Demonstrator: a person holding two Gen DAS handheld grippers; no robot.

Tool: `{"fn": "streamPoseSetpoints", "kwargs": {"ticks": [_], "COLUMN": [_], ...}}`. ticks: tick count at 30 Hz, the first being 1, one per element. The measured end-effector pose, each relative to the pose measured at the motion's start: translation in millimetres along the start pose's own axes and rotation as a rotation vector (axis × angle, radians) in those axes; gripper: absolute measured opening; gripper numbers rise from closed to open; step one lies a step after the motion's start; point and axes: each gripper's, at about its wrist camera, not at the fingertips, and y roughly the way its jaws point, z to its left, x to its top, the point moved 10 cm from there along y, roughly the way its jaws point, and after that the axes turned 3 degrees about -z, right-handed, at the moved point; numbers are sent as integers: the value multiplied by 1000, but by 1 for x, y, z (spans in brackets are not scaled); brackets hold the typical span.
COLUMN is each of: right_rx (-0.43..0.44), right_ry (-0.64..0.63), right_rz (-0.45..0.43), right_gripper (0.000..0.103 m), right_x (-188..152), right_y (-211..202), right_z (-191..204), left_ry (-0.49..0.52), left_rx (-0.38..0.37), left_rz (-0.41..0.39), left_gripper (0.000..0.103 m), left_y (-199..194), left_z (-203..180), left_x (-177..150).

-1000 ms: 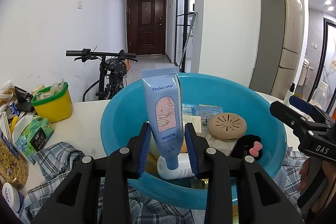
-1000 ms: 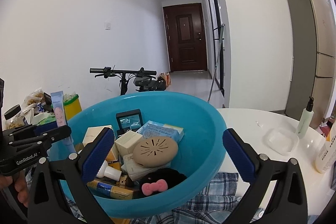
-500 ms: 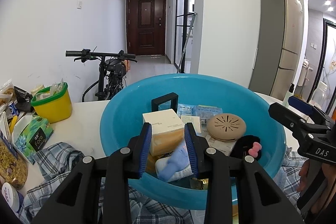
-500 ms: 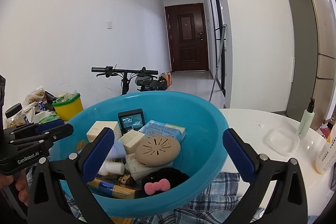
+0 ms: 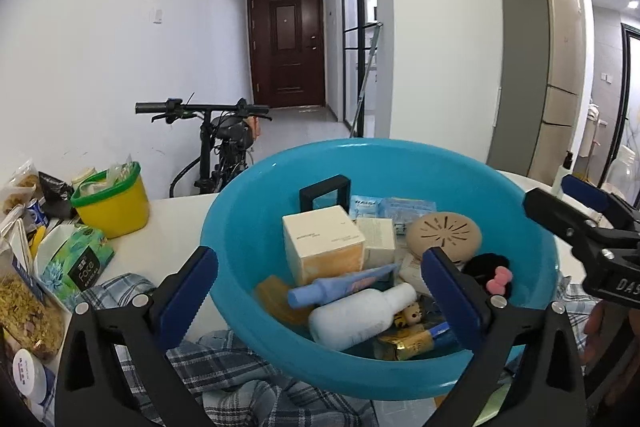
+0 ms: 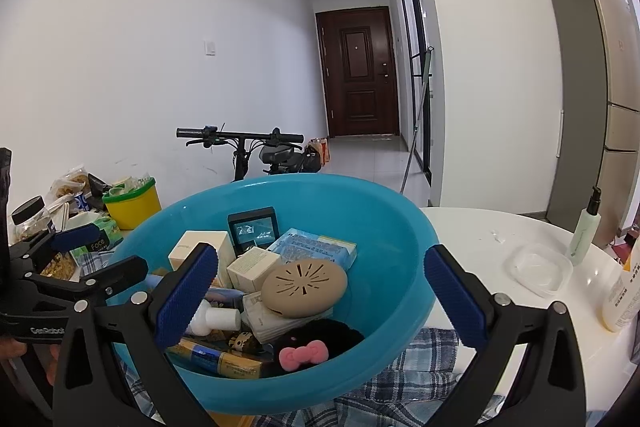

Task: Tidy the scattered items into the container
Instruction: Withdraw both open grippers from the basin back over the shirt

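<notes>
A blue basin (image 5: 248, 227) sits on the white table, filled with boxes, a tan round disc (image 5: 444, 237), a white bottle (image 5: 360, 315) and a black hair tie with a pink bow (image 5: 498, 277). A light-blue tube (image 5: 340, 285) lies flat among them, against a white box (image 5: 320, 247). My left gripper (image 5: 320, 279) hovers at the basin's near rim, its jaws opening wide with nothing gripped. My right gripper (image 6: 320, 283) stands open over the basin (image 6: 392, 267) from the right side, also gripping nothing. Each gripper shows at the edge of the other's view.
A plaid cloth (image 5: 224, 367) lies under the basin. Left of it stand a yellow tub with a green rim (image 5: 112, 203), a tissue pack (image 5: 76, 259) and snack bags. On the right are a clear plastic lid (image 6: 540, 267), a green pump bottle (image 6: 584, 231) and a white bottle (image 6: 620, 295).
The left gripper held the blue tube upright over the basin. The tube dropped in and now lies flat, and the jaws have spread wide. The right gripper has not moved.
</notes>
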Motion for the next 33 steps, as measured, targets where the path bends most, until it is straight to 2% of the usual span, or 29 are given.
{"fn": "streamPoseSetpoints", "kwargs": {"ticks": [11,16,33], "right_rx": [3,23,4], "right_ry": [2,43,11], "right_rz": [1,16,45], "right_gripper": [103,103,103], "right_x": [1,2,-7], "right_y": [0,1,8], "right_z": [-1,-10,-9], "left_ry": [-24,-28,-40], "left_rx": [-5,-7,-7], "left_rz": [17,20,43], "left_gripper": [103,103,103], "left_y": [3,3,8], "left_z": [5,5,7], "left_x": [-3,-3,-8]}}
